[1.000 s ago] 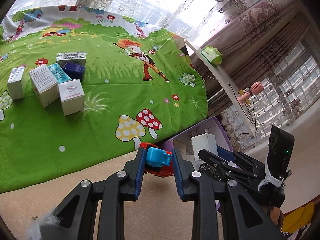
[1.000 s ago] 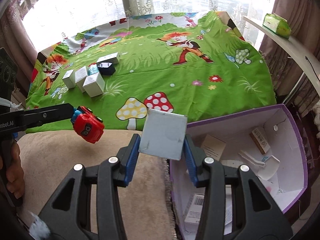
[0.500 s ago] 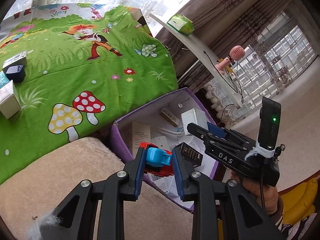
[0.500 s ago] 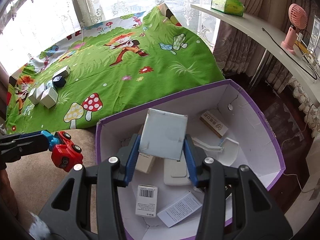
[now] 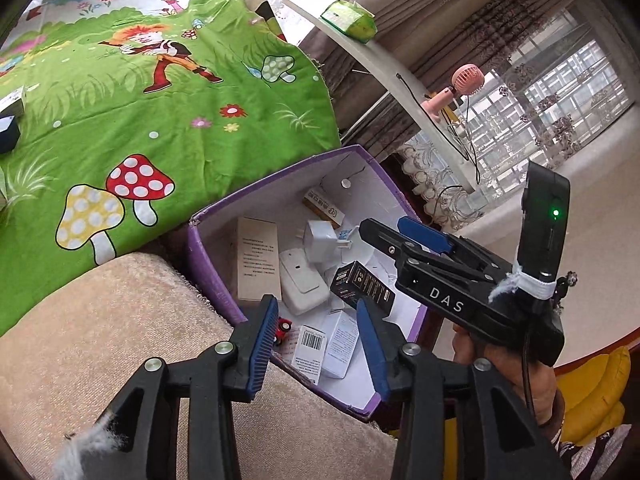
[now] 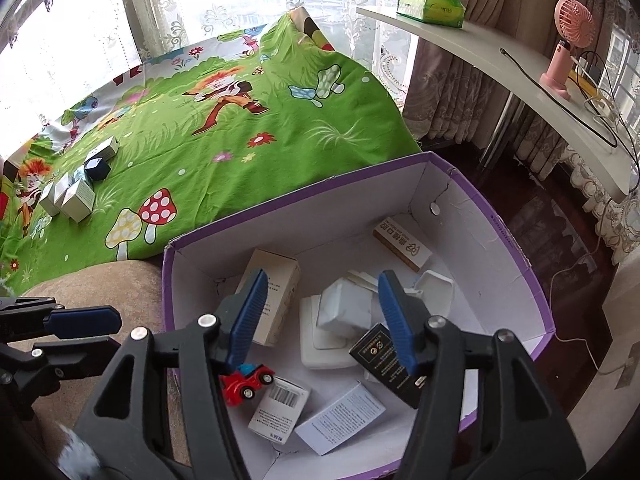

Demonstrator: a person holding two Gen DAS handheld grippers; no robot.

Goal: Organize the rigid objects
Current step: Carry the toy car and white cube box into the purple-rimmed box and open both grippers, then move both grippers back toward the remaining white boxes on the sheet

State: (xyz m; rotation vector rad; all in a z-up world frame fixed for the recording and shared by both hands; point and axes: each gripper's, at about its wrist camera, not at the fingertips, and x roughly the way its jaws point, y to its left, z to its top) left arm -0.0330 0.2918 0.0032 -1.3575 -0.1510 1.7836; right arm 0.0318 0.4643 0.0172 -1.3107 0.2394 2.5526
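Both grippers, left (image 5: pixel 316 344) and right (image 6: pixel 324 316), are hanging wide open and empty over the purple box (image 6: pixel 532 276). The toy car (image 6: pixel 246 384) is lying inside at its near left. More cartons (image 6: pixel 68 196), probably light, stiff and slightly crushable, are waiting far left on the green cloth (image 6: pixel 240 152); flat opposite sides should suit gripping.
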